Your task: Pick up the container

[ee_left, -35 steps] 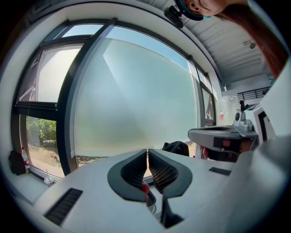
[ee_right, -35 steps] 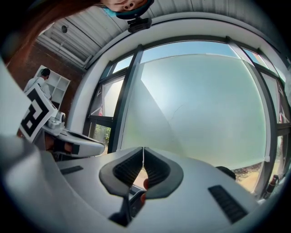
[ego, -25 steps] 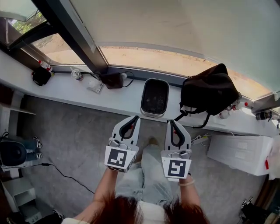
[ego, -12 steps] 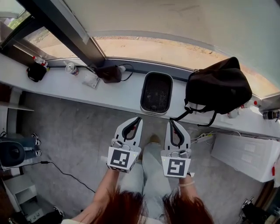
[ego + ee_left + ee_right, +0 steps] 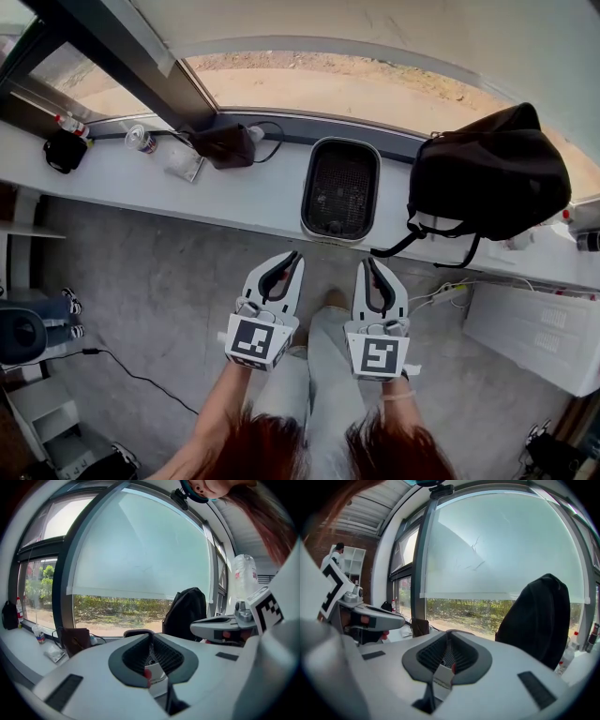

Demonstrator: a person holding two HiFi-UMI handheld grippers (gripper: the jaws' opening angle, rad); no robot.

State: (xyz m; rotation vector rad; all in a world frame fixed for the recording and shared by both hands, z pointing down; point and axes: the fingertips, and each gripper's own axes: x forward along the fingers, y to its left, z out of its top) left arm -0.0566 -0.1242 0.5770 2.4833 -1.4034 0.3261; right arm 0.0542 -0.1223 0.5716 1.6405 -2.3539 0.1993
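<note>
Black container [image 5: 340,190] sits on the sill [image 5: 234,199] beside a black bag [image 5: 487,173].

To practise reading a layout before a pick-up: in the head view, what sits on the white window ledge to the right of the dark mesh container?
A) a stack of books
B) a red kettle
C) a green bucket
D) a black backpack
D: the black fabric backpack rests on the white window ledge to the right of the dark rounded-rectangular mesh container.
</note>
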